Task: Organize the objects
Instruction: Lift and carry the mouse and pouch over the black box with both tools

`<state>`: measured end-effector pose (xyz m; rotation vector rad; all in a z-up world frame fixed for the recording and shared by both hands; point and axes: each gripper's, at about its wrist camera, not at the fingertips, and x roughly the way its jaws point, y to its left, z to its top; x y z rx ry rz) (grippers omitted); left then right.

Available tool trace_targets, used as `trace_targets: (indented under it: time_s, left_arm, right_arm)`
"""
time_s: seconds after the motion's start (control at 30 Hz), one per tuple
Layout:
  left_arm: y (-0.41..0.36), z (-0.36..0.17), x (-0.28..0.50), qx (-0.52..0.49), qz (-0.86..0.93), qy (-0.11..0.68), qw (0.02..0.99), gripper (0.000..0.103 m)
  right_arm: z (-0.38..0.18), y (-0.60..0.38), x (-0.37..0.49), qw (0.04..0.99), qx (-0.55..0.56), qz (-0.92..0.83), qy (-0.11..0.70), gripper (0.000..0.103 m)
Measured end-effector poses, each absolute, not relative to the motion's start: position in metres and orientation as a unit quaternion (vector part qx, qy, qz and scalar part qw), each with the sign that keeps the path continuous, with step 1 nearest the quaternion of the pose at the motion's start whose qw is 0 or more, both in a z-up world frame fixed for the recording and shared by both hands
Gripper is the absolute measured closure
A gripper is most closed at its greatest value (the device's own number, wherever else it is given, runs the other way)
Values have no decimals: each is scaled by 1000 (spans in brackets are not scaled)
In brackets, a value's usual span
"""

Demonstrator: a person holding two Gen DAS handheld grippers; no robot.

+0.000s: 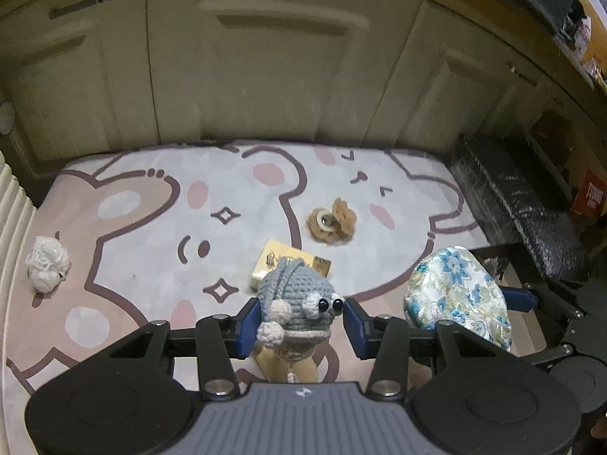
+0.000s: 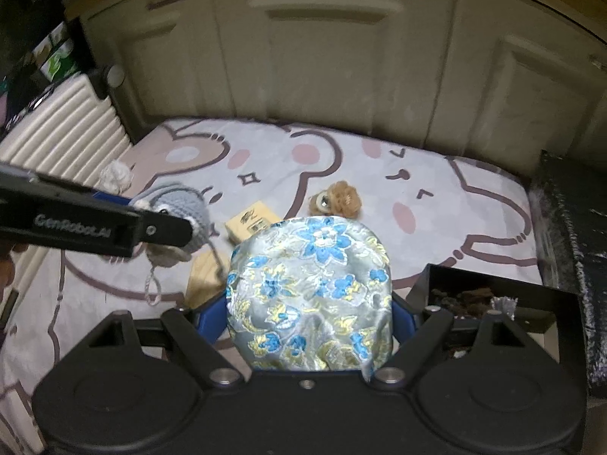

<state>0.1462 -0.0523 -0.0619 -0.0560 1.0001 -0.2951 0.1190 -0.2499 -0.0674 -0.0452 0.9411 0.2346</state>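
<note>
In the left wrist view, the left claw [image 1: 301, 316] is clenched on a grey crocheted toy [image 1: 294, 299] with black bead eyes; its blue pads [image 1: 248, 322] sit against the toy's sides, and the toy seems to hang a little above the cartoon mat [image 1: 151, 265]. On the mat lie a small yellow box [image 1: 282, 265] just behind the toy, a brown fabric flower piece [image 1: 332, 222] further back, and a white yarn ball [image 1: 47, 267] well apart at the left edge. The floral pouch [image 1: 457, 297] appears at the right, with one blue pad of the other claw beside it. In the right wrist view, the right claw [image 2: 309, 314] is grasping this floral pouch, which fills the wide space between its pads and hides most of the mat in front. The left claw enters from the left as a dark arm with the grey toy at its tip. Only this view shows the black box [image 2: 493, 295] at the right, which already holds some dark things and one shiny piece; I judge it is the place for collecting. It shows also a pale wooden piece [image 2: 205, 276] under the toy and a cream ribbed case [image 2: 64, 129] beside the mat. So the task seems only partly done: two things are in the claws, and three more wait on the mat.
</note>
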Motion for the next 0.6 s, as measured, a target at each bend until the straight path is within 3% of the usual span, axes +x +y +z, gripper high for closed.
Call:
trace_targets:
  time_s: [0.6]
  left_arm:
    - [-52,-33,132,-31,-130,437,889,55]
  right_arm:
    - [-34,-277,112,910,39,54,408,19]
